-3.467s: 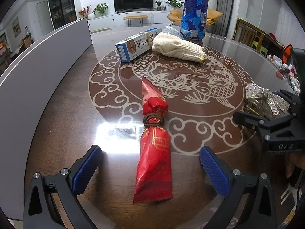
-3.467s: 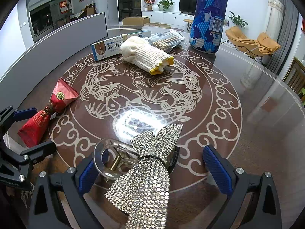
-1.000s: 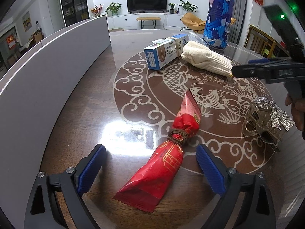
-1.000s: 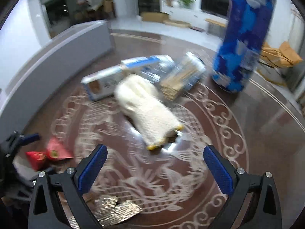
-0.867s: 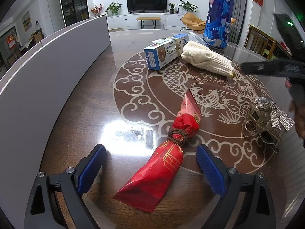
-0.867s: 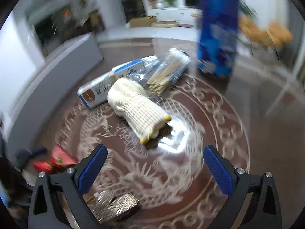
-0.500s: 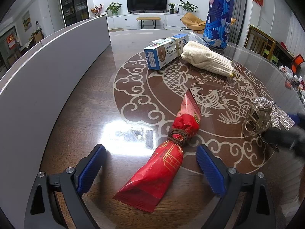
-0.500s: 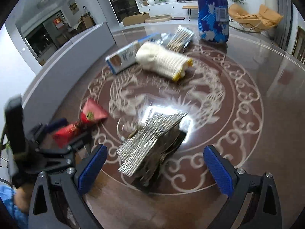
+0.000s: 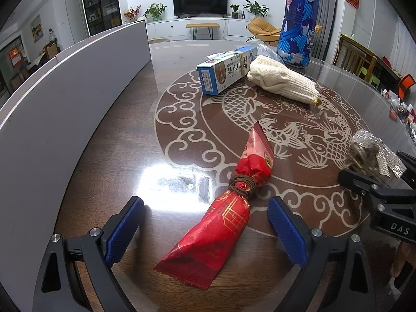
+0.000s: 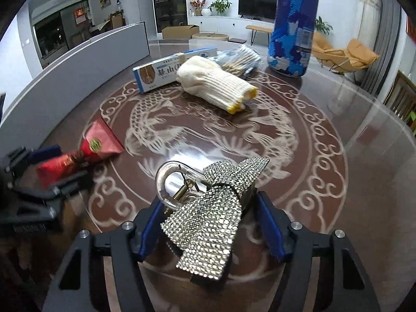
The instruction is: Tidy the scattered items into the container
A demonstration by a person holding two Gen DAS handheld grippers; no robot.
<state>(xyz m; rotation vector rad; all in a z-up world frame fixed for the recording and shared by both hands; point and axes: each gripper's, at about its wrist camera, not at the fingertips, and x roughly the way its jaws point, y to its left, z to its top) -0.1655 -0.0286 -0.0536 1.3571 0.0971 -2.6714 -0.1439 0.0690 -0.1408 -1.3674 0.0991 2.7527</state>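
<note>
A rhinestone bow hair clip (image 10: 208,213) lies on the glass table between the blue pads of my right gripper (image 10: 209,208). The jaws are closing and both pads touch the clip's sides. The left wrist view shows the same clip (image 9: 371,150) at the right edge, with the right gripper (image 9: 371,166) around it. My left gripper (image 9: 205,215) stands open over a red snack packet (image 9: 228,221) that lies flat on the table, clear of both pads. The grey container wall (image 9: 65,104) runs along the left.
Toward the far side of the table lie a blue-and-white box (image 9: 226,72), a cream knitted glove (image 9: 280,83) and a bag of cotton swabs (image 10: 239,57). A tall blue can (image 9: 299,20) stands behind them. Chairs stand beyond the right edge.
My right gripper swung back from above the glove to the hair clip and narrowed its jaws around it. The left gripper and red packet stayed still.
</note>
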